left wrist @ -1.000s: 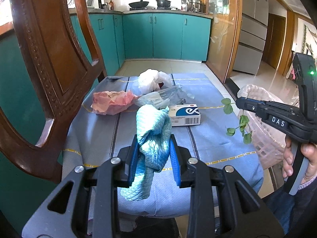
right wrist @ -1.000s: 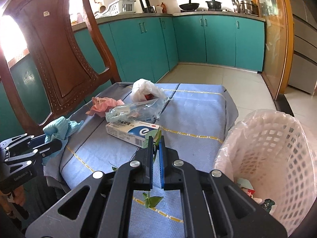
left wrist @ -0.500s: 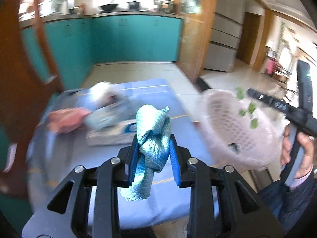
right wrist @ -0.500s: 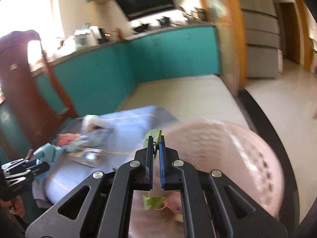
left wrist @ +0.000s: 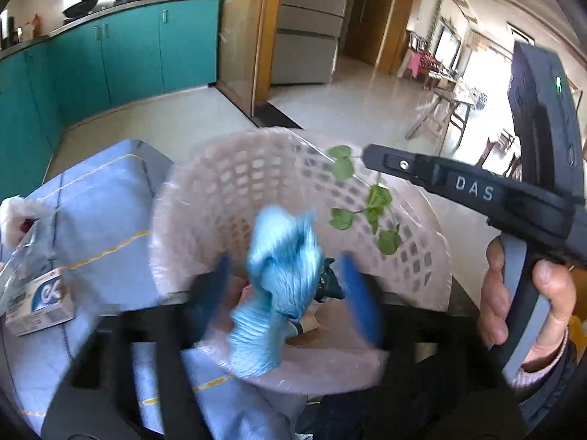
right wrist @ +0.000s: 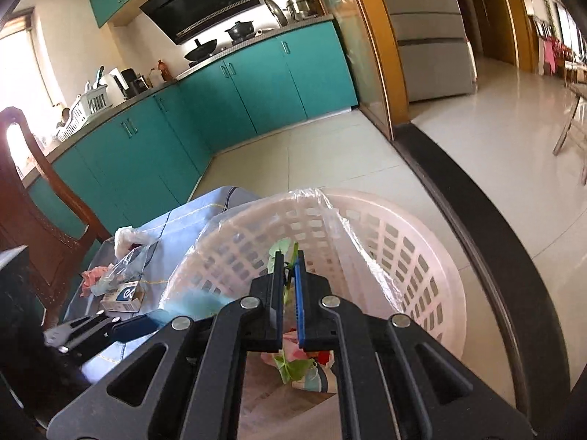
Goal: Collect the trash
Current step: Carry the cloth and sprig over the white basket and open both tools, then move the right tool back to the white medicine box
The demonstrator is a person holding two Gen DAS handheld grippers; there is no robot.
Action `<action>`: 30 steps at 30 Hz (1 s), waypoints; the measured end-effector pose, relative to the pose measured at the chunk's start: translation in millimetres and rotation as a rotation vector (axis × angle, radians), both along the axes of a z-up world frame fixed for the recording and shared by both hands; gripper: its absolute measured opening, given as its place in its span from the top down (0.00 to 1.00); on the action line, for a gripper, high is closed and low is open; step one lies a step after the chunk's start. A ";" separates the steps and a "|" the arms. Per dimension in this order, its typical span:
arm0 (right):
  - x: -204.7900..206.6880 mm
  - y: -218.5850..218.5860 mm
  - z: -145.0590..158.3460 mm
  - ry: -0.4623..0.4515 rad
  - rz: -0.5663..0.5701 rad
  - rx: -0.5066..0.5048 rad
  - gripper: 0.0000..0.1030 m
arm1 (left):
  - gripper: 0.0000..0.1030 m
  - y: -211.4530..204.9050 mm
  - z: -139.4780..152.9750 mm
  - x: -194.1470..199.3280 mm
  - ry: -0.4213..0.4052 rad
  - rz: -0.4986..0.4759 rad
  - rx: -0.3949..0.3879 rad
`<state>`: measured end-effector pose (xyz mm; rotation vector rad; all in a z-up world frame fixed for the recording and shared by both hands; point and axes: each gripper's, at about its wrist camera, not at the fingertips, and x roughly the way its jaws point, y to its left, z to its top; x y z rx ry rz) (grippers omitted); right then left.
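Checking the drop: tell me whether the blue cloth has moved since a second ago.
Yes. The blue cloth has gone from over the blue table cover to over the white basket; the left gripper has just been opening and no longer pinches it.

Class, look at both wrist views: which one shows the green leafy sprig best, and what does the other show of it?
The left wrist view: the leafy sprig hangs in the open from the right gripper over the basket, stem and leaves clear. The right wrist view shows only leaf bits poking out between the shut fingers.
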<state>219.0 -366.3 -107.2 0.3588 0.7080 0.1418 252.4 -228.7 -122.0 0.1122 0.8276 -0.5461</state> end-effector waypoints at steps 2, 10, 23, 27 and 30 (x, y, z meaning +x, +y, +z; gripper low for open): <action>2.4 3.5 -2.9 0.024 0.027 0.001 0.93 | 0.24 -0.9 -1.9 -2.2 -0.011 0.005 0.011; 6.8 25.2 -5.5 0.054 0.060 -0.062 0.44 | 0.20 63.7 3.9 -4.3 -0.051 0.195 0.027; 21.2 84.1 1.5 0.039 0.153 -0.058 0.34 | 0.20 200.3 -33.8 -32.7 0.058 0.525 0.102; 29.0 129.6 1.2 0.043 0.254 -0.072 0.31 | 0.20 225.5 -39.5 -55.8 0.082 0.556 0.110; 41.5 172.6 -5.9 0.077 0.364 -0.080 0.24 | 0.19 240.6 -43.0 -65.1 0.101 0.571 0.113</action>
